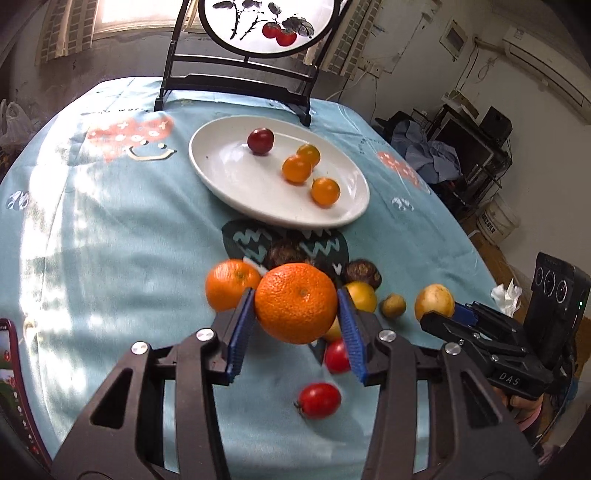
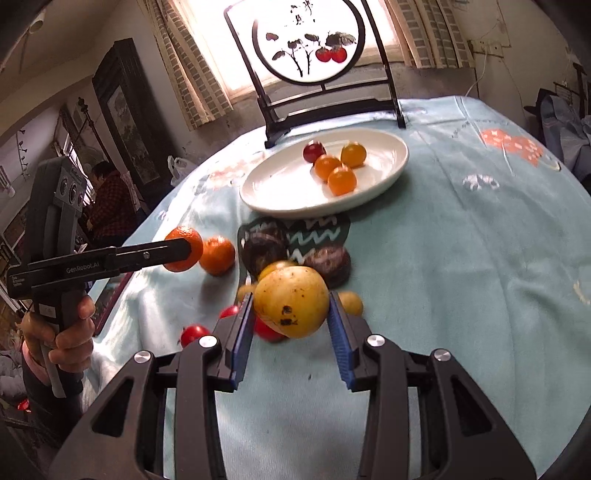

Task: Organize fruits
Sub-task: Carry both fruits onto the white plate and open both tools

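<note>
My left gripper [image 1: 295, 304] is shut on a large orange [image 1: 295, 302] and holds it above the table; it also shows in the right wrist view [image 2: 184, 249]. My right gripper [image 2: 291, 308] is shut on a yellow spotted fruit [image 2: 291, 301], seen in the left wrist view [image 1: 434, 301] too. A white plate [image 1: 236, 173] farther back holds a dark red tomato [image 1: 260, 140] and three small orange fruits [image 1: 296, 168]. A second orange [image 1: 229, 284], brown fruits [image 1: 362, 273], yellow fruits [image 1: 362, 295] and red tomatoes [image 1: 319, 400] lie on the cloth below the grippers.
A light blue patterned tablecloth [image 1: 110, 240] covers the round table. A black stand with a round painted screen [image 1: 258, 26] stands behind the plate. A red-cased phone [image 1: 14, 387] lies at the left edge. A crumpled tissue [image 1: 506, 295] is at the right edge.
</note>
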Action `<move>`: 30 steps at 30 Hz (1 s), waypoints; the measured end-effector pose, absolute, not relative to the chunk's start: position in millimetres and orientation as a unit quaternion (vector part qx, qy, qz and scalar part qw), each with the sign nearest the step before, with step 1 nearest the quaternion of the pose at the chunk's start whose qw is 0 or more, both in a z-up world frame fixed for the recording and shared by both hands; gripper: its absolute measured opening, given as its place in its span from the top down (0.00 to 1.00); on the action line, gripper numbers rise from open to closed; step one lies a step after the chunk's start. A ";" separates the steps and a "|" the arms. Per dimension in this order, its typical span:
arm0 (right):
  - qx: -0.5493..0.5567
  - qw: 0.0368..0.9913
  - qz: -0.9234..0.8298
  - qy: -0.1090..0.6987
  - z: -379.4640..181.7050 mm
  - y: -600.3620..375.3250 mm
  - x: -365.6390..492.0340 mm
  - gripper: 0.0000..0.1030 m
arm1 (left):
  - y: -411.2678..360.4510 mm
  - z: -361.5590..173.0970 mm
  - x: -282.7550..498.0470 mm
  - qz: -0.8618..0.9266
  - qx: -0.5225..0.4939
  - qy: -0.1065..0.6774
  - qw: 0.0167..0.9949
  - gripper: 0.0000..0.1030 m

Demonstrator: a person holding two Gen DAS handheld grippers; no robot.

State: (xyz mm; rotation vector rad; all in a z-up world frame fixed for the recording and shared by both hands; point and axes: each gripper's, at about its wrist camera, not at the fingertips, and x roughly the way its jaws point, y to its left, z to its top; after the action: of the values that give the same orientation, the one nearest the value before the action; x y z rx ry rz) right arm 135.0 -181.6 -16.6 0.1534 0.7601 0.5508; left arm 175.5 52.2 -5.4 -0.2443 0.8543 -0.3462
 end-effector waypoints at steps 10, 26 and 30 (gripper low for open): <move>0.062 0.896 0.247 0.363 -3.9 -141.4 252.7 0.61 | 36.6 2.1 281.6 -0.105 -0.090 0.400 0.906 0.56; 0.043 0.908 0.246 0.336 7.4 -144.0 262.5 0.19 | 43.5 9.3 279.9 -0.059 -0.050 0.356 0.931 0.07; 0.072 0.924 0.224 0.302 17.7 -162.2 243.8 0.01 | 53.2 17.5 254.3 -0.051 -0.059 0.327 0.942 0.07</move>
State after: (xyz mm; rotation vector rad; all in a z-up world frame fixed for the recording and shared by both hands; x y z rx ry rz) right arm 243.8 -162.2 17.7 0.1484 0.6194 0.4602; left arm 254.3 53.2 17.5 -0.1204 0.6662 -0.1032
